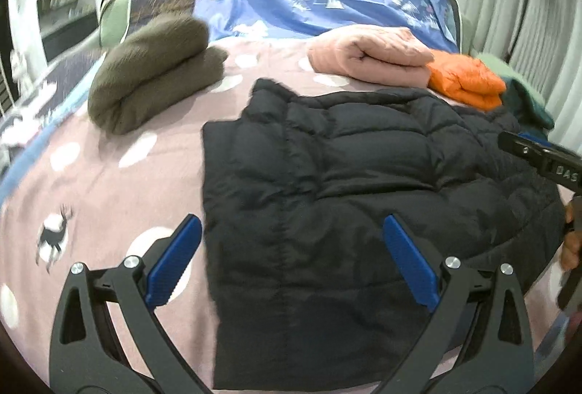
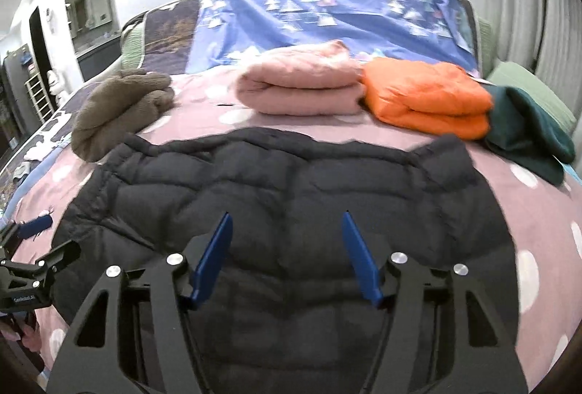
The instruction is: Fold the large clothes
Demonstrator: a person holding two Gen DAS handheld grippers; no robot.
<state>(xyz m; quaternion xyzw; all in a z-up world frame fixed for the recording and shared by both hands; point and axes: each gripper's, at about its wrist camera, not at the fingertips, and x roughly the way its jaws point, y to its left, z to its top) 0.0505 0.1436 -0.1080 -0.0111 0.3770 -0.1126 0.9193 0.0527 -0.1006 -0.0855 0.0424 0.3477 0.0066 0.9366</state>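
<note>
A black quilted puffer jacket [image 1: 363, 194] lies spread flat on the pink dotted bedspread [image 1: 109, 183]; it also shows in the right wrist view [image 2: 291, 197]. My left gripper [image 1: 291, 230] is open and empty, hovering above the jacket's left edge. My right gripper [image 2: 287, 223] is open and empty, above the jacket's middle. The right gripper's body shows at the right edge of the left wrist view [image 1: 545, 161]. The left gripper shows at the left edge of the right wrist view [image 2: 32, 248].
Folded clothes lie at the far side of the bed: an olive-brown one [image 2: 120, 110], a pink one [image 2: 302, 88], an orange one [image 2: 429, 99] and a dark green one [image 2: 527, 135]. A blue patterned quilt [image 2: 327, 19] lies behind them. Curtains hang at the right.
</note>
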